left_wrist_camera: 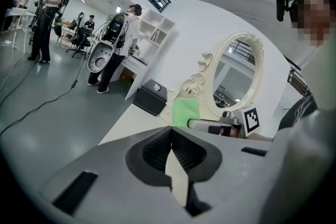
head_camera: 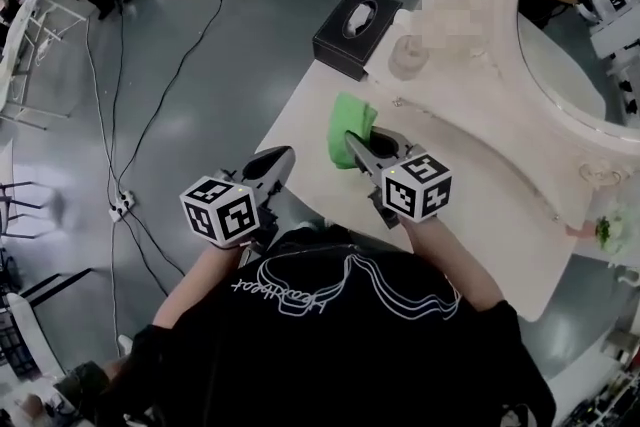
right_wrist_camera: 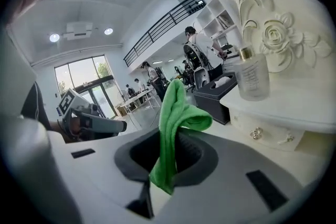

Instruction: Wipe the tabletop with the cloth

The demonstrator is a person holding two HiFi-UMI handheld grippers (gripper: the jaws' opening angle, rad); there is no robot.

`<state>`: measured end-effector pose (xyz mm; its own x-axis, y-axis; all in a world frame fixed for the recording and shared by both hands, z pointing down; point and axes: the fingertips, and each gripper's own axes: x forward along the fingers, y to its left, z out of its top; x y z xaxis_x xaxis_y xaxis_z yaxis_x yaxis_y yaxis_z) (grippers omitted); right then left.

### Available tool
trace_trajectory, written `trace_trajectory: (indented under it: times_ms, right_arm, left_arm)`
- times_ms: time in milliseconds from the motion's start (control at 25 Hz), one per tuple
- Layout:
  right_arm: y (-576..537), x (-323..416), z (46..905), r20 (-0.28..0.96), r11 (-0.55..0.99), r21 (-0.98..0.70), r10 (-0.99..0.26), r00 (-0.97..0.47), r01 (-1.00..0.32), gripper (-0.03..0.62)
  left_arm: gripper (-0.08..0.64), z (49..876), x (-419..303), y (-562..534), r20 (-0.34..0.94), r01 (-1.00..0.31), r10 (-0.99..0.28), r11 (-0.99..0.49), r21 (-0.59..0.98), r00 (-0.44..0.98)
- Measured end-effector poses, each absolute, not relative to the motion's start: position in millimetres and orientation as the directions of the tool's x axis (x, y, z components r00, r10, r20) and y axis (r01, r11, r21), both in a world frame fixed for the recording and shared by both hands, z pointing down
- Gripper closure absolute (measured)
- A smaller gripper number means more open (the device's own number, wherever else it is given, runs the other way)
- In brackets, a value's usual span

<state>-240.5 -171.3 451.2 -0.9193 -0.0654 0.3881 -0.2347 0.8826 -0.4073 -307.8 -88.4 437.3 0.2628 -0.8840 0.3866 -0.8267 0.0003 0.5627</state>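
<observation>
At frame centre, our right gripper [head_camera: 356, 147] clamped the green cloth [head_camera: 350, 120] over the tabletop [head_camera: 470, 215]. It looked soft, light and limp, so gripping a bunched fold seemed best. Our left gripper [head_camera: 278, 161] was clenched on nothing.

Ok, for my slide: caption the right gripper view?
Right hand-held gripper shut on a green cloth, glass bottle and black tissue box beyond.

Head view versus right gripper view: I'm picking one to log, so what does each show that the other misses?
Head view only: the mirror glass and a power strip on the floor. Right gripper view only: the right claw shut on the green cloth, seen close up, and a drawer knob. Both: the green cloth, black tissue box, glass jar and left claw.
</observation>
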Motion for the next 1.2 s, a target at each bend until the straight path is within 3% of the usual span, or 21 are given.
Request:
trace_trajectory:
  times_ms: [1200]
  right_arm:
    - [-214.7,-368.2,532.6,0.589,0.836,-0.306,-0.209,-0.781,-0.455,0.538]
  left_arm:
    - [0.556,481.3,-409.5,-125.7,0.404,-0.770,-0.826,-0.056,0.635,0.393]
